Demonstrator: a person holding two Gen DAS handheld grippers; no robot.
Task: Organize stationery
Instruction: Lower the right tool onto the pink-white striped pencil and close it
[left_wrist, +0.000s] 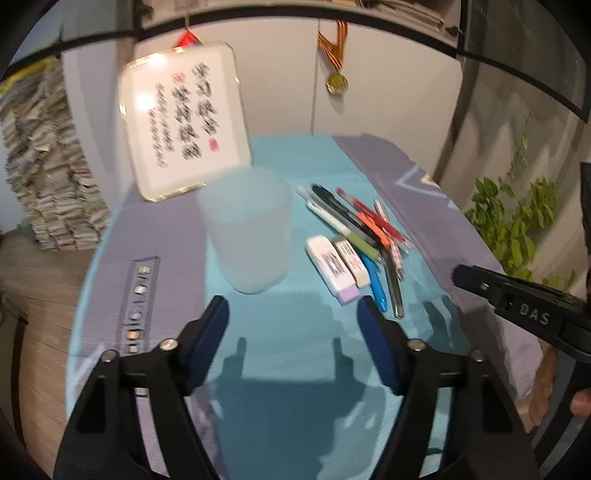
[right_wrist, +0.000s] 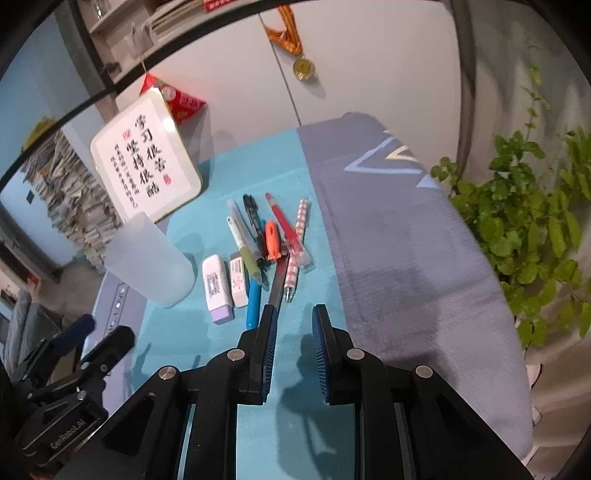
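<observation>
A frosted plastic cup (left_wrist: 247, 229) stands upright on the teal cloth; it also shows in the right wrist view (right_wrist: 147, 258). To its right lie several pens (left_wrist: 365, 229) in a loose pile and two erasers (left_wrist: 336, 267). In the right wrist view the pens (right_wrist: 273, 240) and erasers (right_wrist: 221, 284) lie just ahead of my right gripper (right_wrist: 293, 321), which is open and empty, its left finger close to a grey pen's tip. My left gripper (left_wrist: 293, 314) is open wide and empty, in front of the cup.
A framed calligraphy plaque (left_wrist: 184, 122) leans against the wall behind the cup. A medal (left_wrist: 336, 83) hangs on the wall. A stack of papers (left_wrist: 44, 166) stands at the left. A green plant (right_wrist: 528, 221) is beyond the table's right edge.
</observation>
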